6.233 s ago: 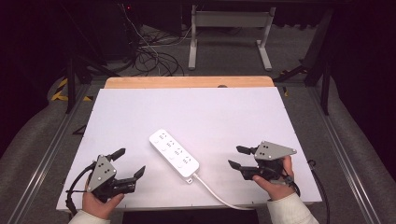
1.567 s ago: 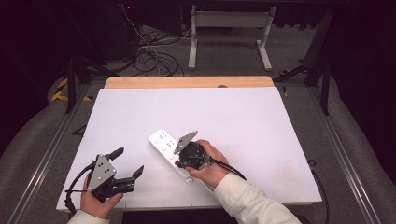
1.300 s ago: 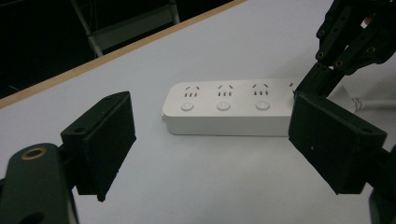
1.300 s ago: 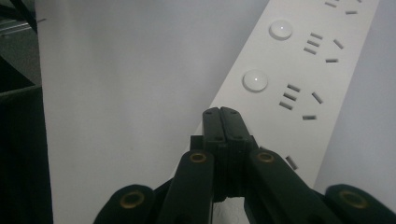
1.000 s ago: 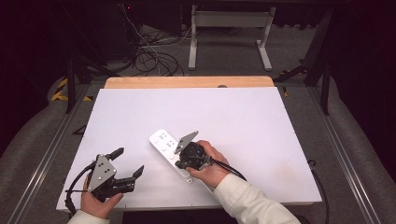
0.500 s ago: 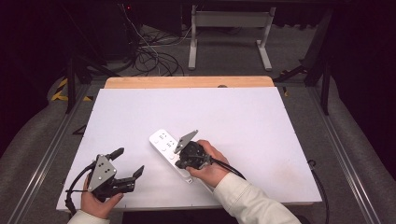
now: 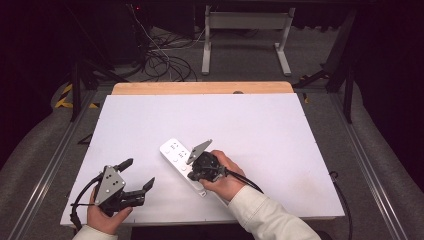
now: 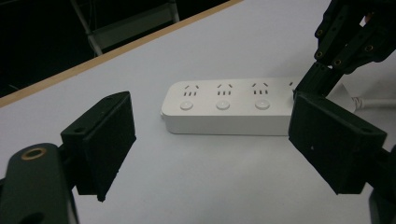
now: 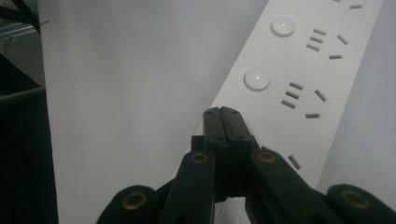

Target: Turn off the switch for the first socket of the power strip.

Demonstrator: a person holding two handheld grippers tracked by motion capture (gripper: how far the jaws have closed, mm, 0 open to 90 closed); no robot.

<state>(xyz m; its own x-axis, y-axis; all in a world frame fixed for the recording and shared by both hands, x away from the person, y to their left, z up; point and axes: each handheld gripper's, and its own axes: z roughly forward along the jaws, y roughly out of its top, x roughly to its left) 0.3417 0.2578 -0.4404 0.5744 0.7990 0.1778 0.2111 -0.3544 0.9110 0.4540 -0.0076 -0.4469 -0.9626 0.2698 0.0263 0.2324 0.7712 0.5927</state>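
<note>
Right tongs (image 7: 191, 169): pressed fully together, nothing pinched between them; the joined tips are set down on the top face of the white power strip (image 7: 183, 165), seen in the right gripper view (image 9: 227, 122) just short of a round switch button (image 9: 256, 79).
Left tongs (image 7: 136, 176): spread wide and empty, held low over the near left part of the bench (image 7: 280, 130), well apart from the strip; in the left gripper view (image 8: 210, 154) the strip is framed between the two pads (image 8: 108, 140).
Power strip: laid flat and slantwise near the middle of the white bench, three button-and-socket sets showing (image 8: 224, 106).
Strip's cable (image 7: 221, 196): seen leaving the near end, under the right hand (image 7: 223, 176).
</note>
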